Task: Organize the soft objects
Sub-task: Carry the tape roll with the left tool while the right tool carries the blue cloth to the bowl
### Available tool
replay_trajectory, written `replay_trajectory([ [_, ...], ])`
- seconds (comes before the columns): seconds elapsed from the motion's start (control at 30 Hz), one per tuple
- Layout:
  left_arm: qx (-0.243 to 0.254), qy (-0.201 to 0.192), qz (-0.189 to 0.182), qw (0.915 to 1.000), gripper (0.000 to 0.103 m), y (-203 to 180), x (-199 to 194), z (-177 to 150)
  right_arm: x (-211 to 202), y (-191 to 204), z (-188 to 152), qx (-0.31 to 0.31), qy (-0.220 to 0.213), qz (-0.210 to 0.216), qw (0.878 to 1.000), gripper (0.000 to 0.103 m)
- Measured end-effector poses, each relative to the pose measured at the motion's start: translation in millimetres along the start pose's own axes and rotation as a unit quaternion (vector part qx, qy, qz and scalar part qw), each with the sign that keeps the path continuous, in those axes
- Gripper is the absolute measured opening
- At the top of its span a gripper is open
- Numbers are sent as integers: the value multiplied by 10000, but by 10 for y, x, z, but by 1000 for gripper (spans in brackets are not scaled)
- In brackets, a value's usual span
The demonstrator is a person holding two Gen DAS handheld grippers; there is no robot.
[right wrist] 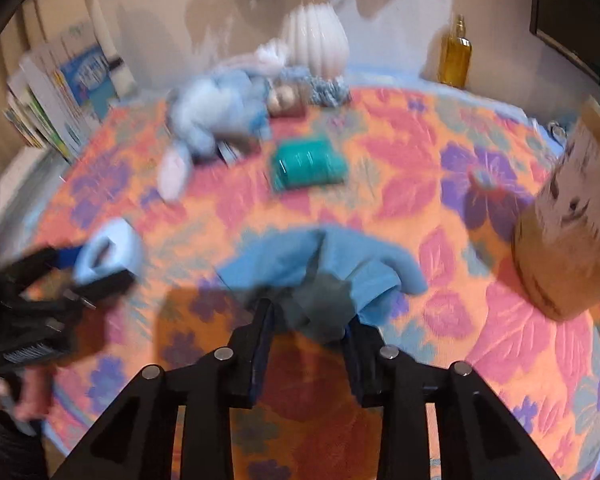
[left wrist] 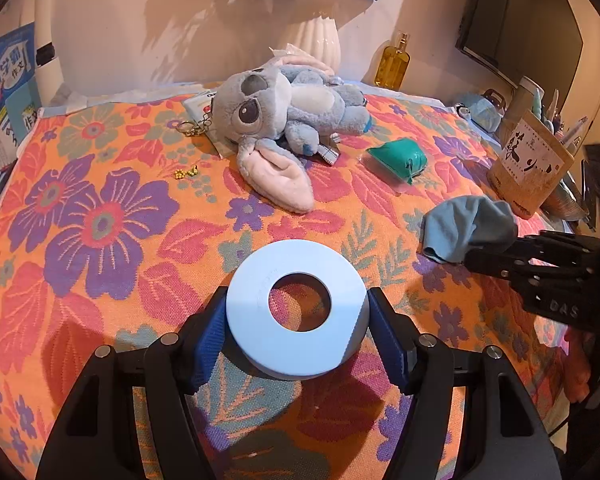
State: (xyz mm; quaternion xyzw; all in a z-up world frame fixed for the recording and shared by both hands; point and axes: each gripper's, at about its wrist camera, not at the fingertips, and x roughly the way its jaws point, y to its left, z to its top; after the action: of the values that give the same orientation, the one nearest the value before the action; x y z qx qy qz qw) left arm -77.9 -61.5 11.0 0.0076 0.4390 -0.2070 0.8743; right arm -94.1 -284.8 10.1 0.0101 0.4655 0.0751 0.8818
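Observation:
My left gripper (left wrist: 296,320) is shut on a pale blue ring (left wrist: 298,310) and holds it just above the flowered cloth (left wrist: 100,240); the ring also shows in the blurred right wrist view (right wrist: 108,254). My right gripper (right wrist: 308,328) has its blue pads on either side of a crumpled light blue cloth (right wrist: 324,268); the blur hides whether they pinch it. The cloth shows at the right in the left wrist view (left wrist: 466,226), at the right gripper's fingers (left wrist: 500,264). A blue plush toy (left wrist: 284,116) lies at the back. A teal pouch (left wrist: 398,158) lies to its right.
A brown paper bag (left wrist: 530,168) stands at the table's right edge, also in the right wrist view (right wrist: 572,216). A white vase (left wrist: 316,38) and a yellow bottle (left wrist: 394,64) stand by the wall. Books (left wrist: 8,92) lean at the left. A keyring (left wrist: 190,126) and yellow beads (left wrist: 186,173) lie near the plush.

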Motion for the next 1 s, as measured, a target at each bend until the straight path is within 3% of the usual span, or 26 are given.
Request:
replay_trajectory([
  [0.07,8,0,-13,10000,65,-1,0,-4,-83,14,-74,-130,2,-149,9998,57],
  [0.17,-8,-7,-69,10000,65,9,-3,-1,-297,-19,-197,-367,-181,-633,9972,67],
  [0.2,-18,-8,-79,10000,65,10,-3,-1,-383,-58,-238,-363,-270,-707,9965,76],
  [0.3,-35,-11,-90,10000,66,9,-1,0,-489,-189,-222,-61,-543,-534,9971,96],
  [0.5,29,2,-22,10000,66,-3,3,3,-168,-256,76,639,-398,131,9971,96],
  [0.63,41,7,-14,10000,66,-4,9,6,80,-191,185,892,-292,128,9955,96],
  [0.73,83,14,22,10000,66,-13,22,11,151,-128,177,769,-207,-230,9966,73],
  [0.8,123,14,55,9999,65,-24,26,9,114,-122,149,702,-256,-93,9972,39],
  [0.87,241,-4,66,9997,64,-75,9,4,64,-156,84,600,-259,-109,9978,20],
  [1.0,674,-45,-53,9977,64,-354,-75,-38,-119,-348,-109,741,-225,88,9970,15],
])
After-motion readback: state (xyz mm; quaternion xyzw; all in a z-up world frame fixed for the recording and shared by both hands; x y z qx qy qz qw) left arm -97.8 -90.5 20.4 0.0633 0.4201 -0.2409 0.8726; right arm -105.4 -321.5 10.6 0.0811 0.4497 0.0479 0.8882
